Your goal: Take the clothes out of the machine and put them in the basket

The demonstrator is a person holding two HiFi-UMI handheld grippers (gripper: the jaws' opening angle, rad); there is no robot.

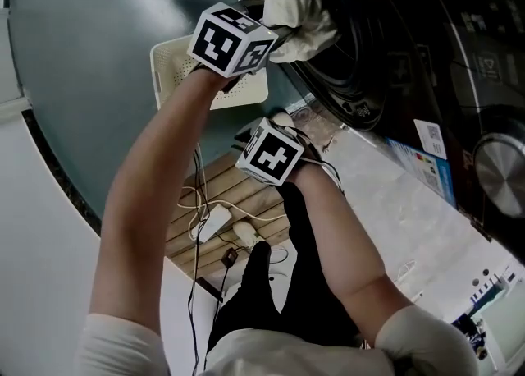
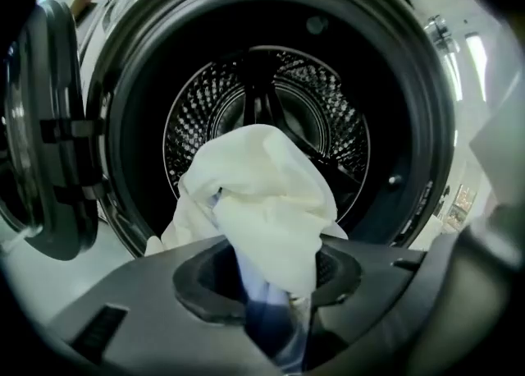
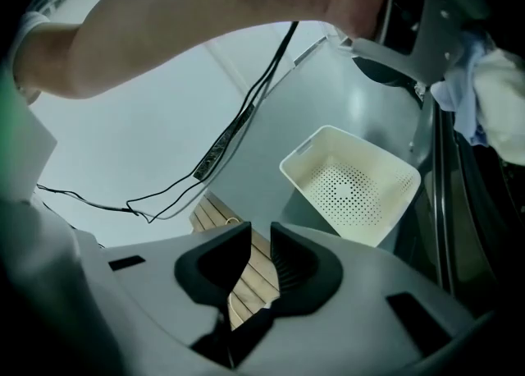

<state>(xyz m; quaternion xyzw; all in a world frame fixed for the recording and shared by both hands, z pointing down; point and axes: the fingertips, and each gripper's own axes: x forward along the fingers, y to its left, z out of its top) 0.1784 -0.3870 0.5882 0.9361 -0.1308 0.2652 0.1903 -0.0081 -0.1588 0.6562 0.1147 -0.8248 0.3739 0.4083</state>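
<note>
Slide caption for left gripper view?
Left claw clamps a white garment before the washer drum, door open at left.

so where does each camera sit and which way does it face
Head view: on the person's head, facing steeply down at the washing machine; left forearm, right forearm, left gripper, right gripper show.
Left gripper view: on the left gripper, facing into the drum; its jaws shut on a white cloth.
Right gripper view: on the right gripper, facing down at the basket; its empty jaws, slightly apart, and the left forearm show.
Shared: head and right gripper views both show basket and white cloth.
</note>
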